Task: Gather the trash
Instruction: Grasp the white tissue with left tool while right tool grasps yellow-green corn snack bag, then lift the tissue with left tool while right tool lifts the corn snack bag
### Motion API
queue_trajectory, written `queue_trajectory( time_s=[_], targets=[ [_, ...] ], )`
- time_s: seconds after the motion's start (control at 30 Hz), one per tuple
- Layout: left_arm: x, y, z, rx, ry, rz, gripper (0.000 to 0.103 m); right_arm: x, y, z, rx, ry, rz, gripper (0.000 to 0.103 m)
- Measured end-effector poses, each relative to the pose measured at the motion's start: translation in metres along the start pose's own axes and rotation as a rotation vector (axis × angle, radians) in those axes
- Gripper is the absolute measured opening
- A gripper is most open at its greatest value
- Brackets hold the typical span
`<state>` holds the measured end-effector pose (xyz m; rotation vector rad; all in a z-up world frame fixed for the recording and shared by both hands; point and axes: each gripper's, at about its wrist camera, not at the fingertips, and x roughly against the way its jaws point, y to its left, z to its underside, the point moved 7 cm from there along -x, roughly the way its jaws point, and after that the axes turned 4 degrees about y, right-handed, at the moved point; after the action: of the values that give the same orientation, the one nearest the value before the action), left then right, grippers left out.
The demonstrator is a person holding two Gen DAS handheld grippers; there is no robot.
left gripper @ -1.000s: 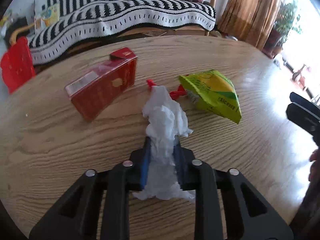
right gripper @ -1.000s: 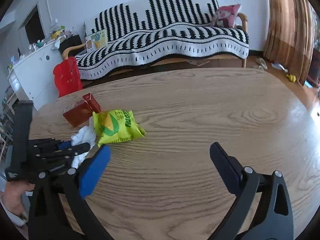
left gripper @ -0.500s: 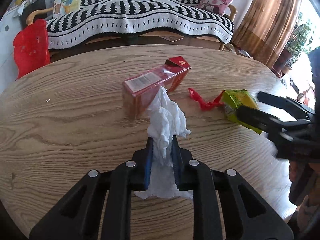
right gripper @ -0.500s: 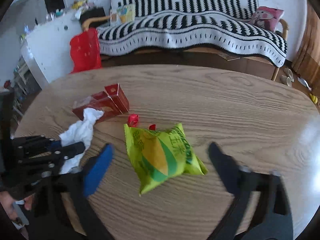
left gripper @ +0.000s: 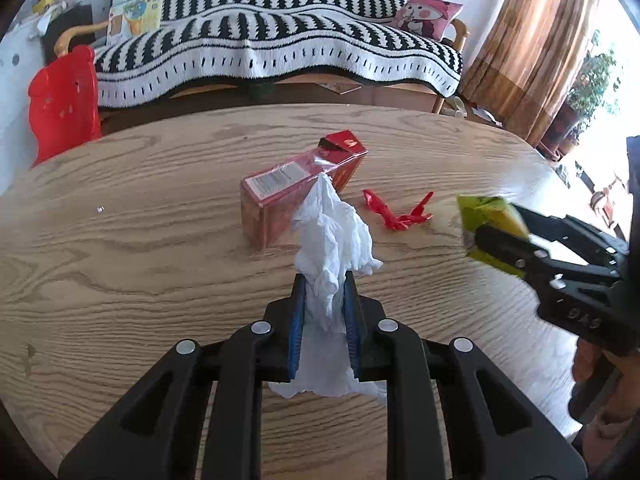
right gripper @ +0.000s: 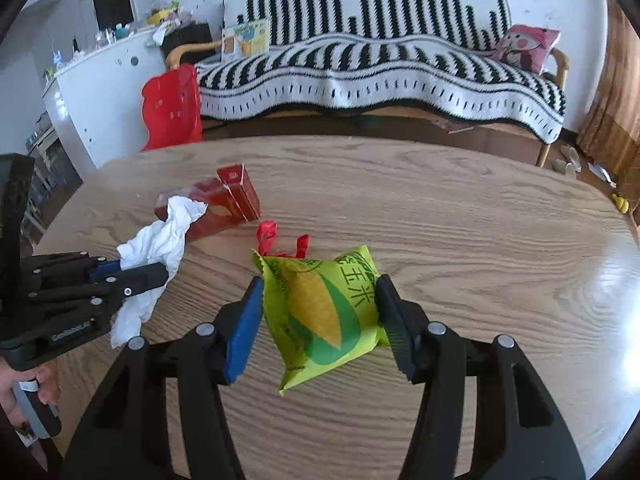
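A crumpled white tissue (left gripper: 332, 236) hangs above the wooden table (left gripper: 120, 240), pinched between the blue pads of my left gripper (left gripper: 324, 280), which is shut on it. That gripper (right gripper: 132, 272) and the tissue (right gripper: 160, 240) also show at the left of the right wrist view. A green and yellow snack bag (right gripper: 324, 312) sits between the fingers of my right gripper (right gripper: 320, 284). Its jaws are closing and the pads touch the bag's two sides. In the left wrist view the right gripper (left gripper: 498, 222) and bag (left gripper: 488, 220) are at the right.
A red carton (left gripper: 288, 188) lies on the table behind the tissue, with a small red scrap (left gripper: 396, 216) to its right. Beyond the table stand a striped sofa (left gripper: 280, 40), a red plastic stool (left gripper: 64, 100) and brown curtains (left gripper: 532, 40).
My right gripper has moved left over the green bag and its jaws have narrowed from wide open onto the bag's sides. The left gripper has risen slightly with the tissue still in it.
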<state>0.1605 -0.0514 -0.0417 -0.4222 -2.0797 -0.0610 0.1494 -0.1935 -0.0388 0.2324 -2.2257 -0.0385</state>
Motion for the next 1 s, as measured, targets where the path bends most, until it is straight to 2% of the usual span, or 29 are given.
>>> queue_trajectory(
  time_s=[0.13, 0.27, 0.33, 0.5, 1.0],
  targets=[
    [0.009, -0.010, 0.005, -0.015, -0.006, 0.011, 0.018, 0.026, -0.004, 0.010, -0.039, -0.032, -0.019, 0.056],
    [0.017, -0.019, 0.008, -0.034, -0.019, 0.009, 0.018, 0.047, -0.002, 0.017, -0.009, -0.061, 0.034, 0.056],
    [0.022, -0.023, 0.009, -0.047, -0.026, 0.005, 0.018, 0.052, -0.001, 0.022, -0.024, -0.066, 0.027, 0.056],
    [0.030, -0.028, 0.013, -0.066, -0.034, 0.004, 0.018, 0.057, 0.005, 0.033, -0.030, -0.057, 0.017, 0.056],
    [0.035, -0.027, 0.017, -0.064, -0.035, 0.003, 0.018, 0.056, 0.015, 0.033, -0.023, -0.054, 0.010, 0.056]
  ],
)
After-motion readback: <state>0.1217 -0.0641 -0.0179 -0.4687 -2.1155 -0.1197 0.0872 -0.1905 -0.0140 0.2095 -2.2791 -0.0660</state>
